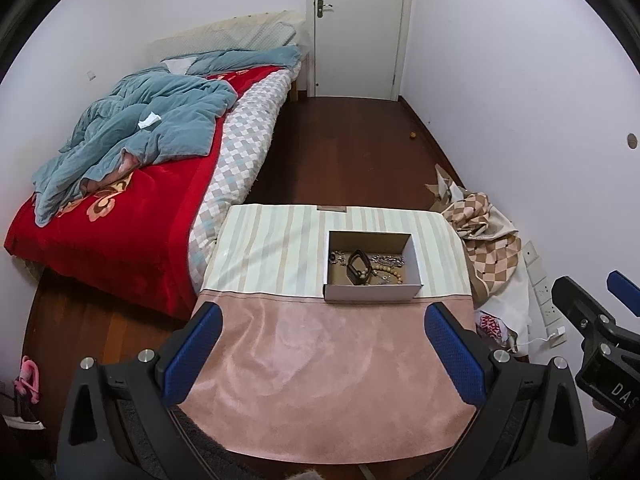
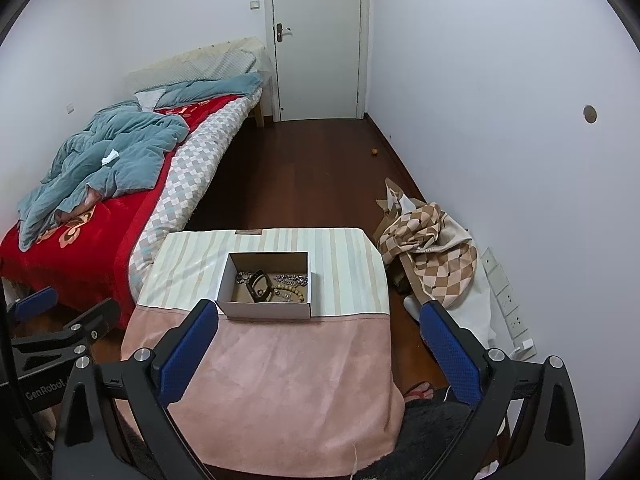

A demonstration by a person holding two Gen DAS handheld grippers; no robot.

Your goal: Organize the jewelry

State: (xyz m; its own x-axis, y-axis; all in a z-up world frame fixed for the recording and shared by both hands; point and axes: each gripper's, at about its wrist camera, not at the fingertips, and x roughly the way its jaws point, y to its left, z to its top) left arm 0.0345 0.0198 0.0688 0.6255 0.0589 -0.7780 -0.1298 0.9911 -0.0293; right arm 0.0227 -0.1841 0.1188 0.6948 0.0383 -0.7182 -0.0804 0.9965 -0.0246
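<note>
Both grippers are hovering side by side above the near, pink end of the table (image 1: 320,380), left gripper (image 1: 324,354) and right gripper (image 2: 320,350) each spreading its jaws wide, gripping nothing. Beyond them, on the striped cloth, the cardboard box (image 1: 372,292) is sitting with the jewelry (image 2: 280,282) inside.

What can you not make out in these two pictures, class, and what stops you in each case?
1. Jewelry in the box: too small in both views to count or name each piece; the near wall hides some.
2. Table under the cloth: covered in both views.
3. Right gripper in the left view: cut off by the edge.
4. Left gripper in the right view: cut off by the edge.
</note>
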